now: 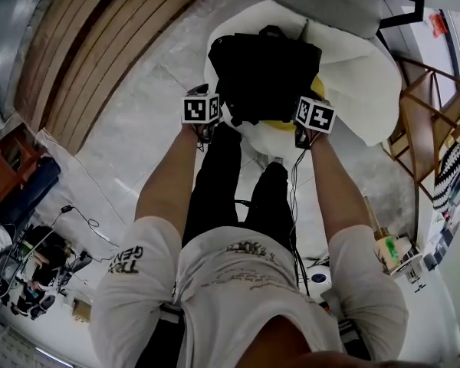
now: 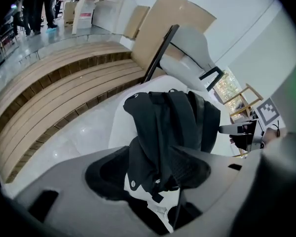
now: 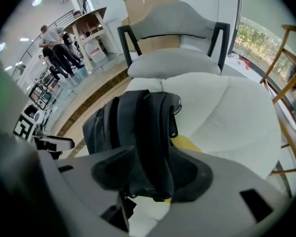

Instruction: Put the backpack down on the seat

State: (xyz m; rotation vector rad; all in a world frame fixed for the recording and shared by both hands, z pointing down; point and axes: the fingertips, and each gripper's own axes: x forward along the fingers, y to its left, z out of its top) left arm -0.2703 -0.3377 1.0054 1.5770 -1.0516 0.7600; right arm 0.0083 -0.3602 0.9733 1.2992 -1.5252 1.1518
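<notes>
A black backpack (image 1: 264, 75) lies on the white seat (image 1: 360, 75), on top of something yellow (image 1: 280, 125). My left gripper (image 1: 215, 117) is at its near left corner and my right gripper (image 1: 310, 117) at its near right corner. In the left gripper view the jaws (image 2: 153, 174) stand wide apart with a fold of the backpack (image 2: 172, 127) hanging loose between them. In the right gripper view a shoulder strap (image 3: 148, 132) runs between the spread jaws (image 3: 153, 174), with gaps on both sides.
A grey armchair (image 3: 172, 28) stands behind the white seat (image 3: 227, 107). Curved wooden steps (image 1: 100, 44) run along the left. A wooden frame (image 1: 425, 121) stands to the right. My own legs are directly in front of the seat. People (image 3: 54, 48) stand far off.
</notes>
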